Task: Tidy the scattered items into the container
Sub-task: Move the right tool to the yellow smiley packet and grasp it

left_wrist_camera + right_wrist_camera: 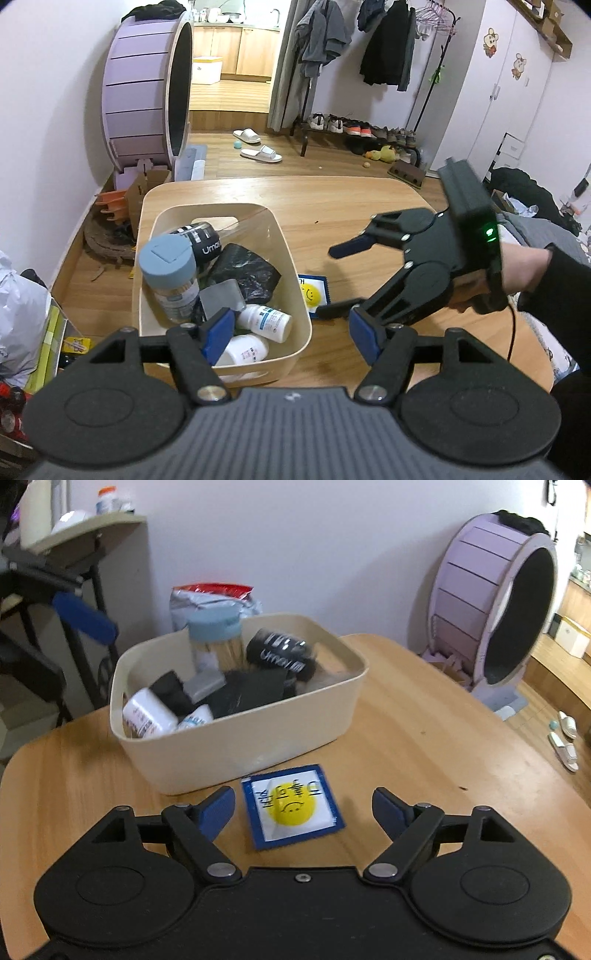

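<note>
My left gripper [291,332] hangs half-open and empty over the bin [295,306], where a black jar [201,240] reads "Uma". Right of the bin, a smiley-face packet [291,806] lies on the table [424,738], between my right gripper's [303,810] wide jaws, untouched.

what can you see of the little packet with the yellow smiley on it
The packet is a flat, square sachet with a dark blue border, a white panel and a round yellow smiley face under some dark lettering too blurred to read. It looks like glossy foil or plastic. It lies flat on the wooden table, just outside the cream bin's near wall, seemingly not touching it. The right gripper hangs open with the packet between its blue pads, neither pressing on it.
</note>
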The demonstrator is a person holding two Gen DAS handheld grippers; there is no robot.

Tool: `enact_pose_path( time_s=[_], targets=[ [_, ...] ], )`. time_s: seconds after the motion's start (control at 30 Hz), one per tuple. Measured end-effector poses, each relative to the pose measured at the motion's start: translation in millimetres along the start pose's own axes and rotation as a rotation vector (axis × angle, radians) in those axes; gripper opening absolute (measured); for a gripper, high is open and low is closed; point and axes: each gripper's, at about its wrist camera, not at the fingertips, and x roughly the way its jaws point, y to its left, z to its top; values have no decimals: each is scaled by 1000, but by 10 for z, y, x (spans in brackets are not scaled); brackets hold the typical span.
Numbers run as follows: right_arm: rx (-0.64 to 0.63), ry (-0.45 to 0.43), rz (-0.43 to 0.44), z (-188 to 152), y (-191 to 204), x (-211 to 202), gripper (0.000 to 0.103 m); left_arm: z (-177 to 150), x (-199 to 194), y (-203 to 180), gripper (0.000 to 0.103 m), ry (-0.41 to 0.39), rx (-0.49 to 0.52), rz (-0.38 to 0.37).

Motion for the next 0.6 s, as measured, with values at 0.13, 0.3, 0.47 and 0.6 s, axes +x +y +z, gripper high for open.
enact_pose_path(
  time_s=[0.13,0.3,0.47,0.6],
  targets=[
    [-14,18,19,6,11,127,80,5,25,4,68,5,-2,-3],
    [-41,51,21,-8,11,270,77,1,54,-2,68,10,2,-2],
    [-28,27,75,-56,-27,266,65,12,40,9,68,1,-8,-8],
    [-27,17,74,-99,-67,206,45,9,51,5,68,3,-7,-9]
  ],
)
